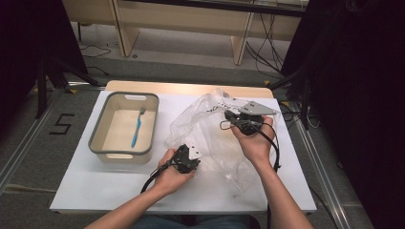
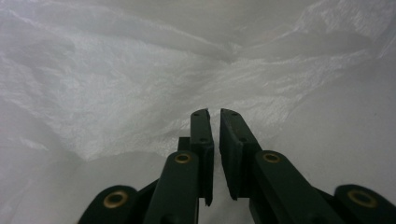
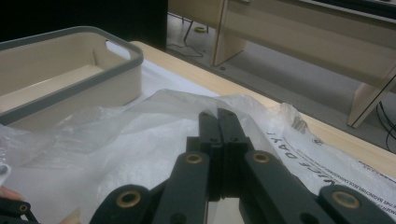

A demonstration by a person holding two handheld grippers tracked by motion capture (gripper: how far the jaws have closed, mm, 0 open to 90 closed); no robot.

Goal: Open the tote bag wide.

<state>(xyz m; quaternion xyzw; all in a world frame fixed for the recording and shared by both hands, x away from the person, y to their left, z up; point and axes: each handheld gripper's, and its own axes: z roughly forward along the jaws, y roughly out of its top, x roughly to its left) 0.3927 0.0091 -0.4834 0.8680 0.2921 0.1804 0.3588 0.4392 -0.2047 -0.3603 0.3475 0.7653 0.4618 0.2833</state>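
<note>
Plastic bag, clear and crinkly with black letters on it, lies on the white table, just beside a beige bin with a grey rim. A blue toothbrush lies inside that bin.

Both hands are working on the bag. The right gripper is up at the far side of the bag. Its jaws are pressed tight together, and it looks like they pinch the bag's edge there, lifting it a little. The left gripper is low at the near side of the bag. Its jaws are almost closed, with just a thin slit between them, and I cannot tell if any plastic is caught in that slit.

I think the step now is to pull the bag open. Next, the left gripper would need a firm pinch on one thin layer, and then the two grippers should move gently apart. Thin plastic slips easily.

The table has a wooden strip along its far edge. It stands on a grey floor with a "5" marked on it. Wooden desks and black cables are behind.
</note>
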